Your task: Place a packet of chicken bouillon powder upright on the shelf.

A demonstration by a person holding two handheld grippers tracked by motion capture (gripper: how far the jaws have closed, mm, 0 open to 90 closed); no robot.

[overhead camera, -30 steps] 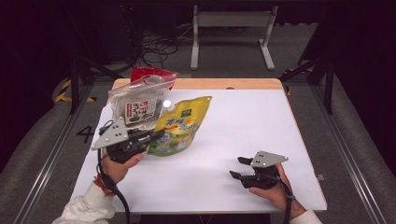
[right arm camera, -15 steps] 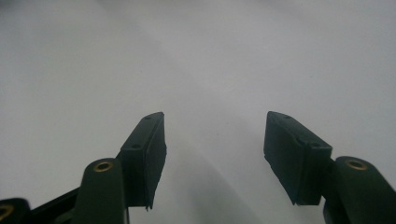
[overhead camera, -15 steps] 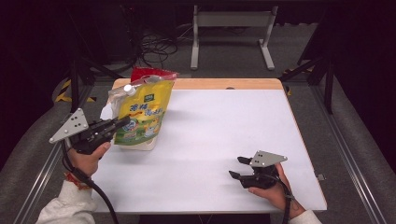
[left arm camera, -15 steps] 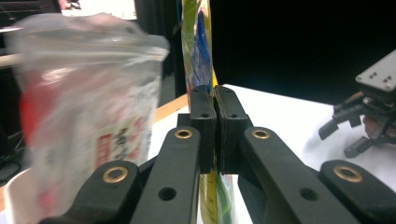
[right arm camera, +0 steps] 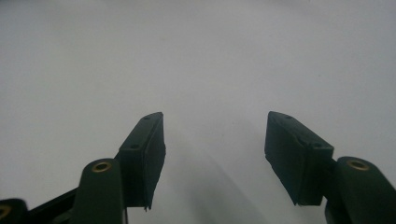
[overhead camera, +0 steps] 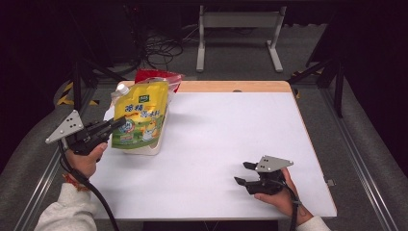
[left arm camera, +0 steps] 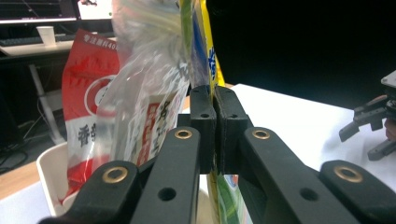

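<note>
A yellow spouted drink pouch hangs upright at the table's left edge, its lower end in a white bin. My left gripper is shut on the pouch's left edge. In the left gripper view the jaws pinch the yellow pouch, with a clear snack bag and a red bag standing in the white bin beside it. My right gripper rests open near the front right of the white table. In the right gripper view its open jaws hold nothing.
A red bag sticks up behind the pouch at the table's far left corner. The wooden back edge of the table runs behind it. The other gripper is visible far off at the right of the left gripper view.
My left gripper has carried the yellow pouch left from the table's middle-left and brought it upright over the white bin. The right gripper has stayed put.
</note>
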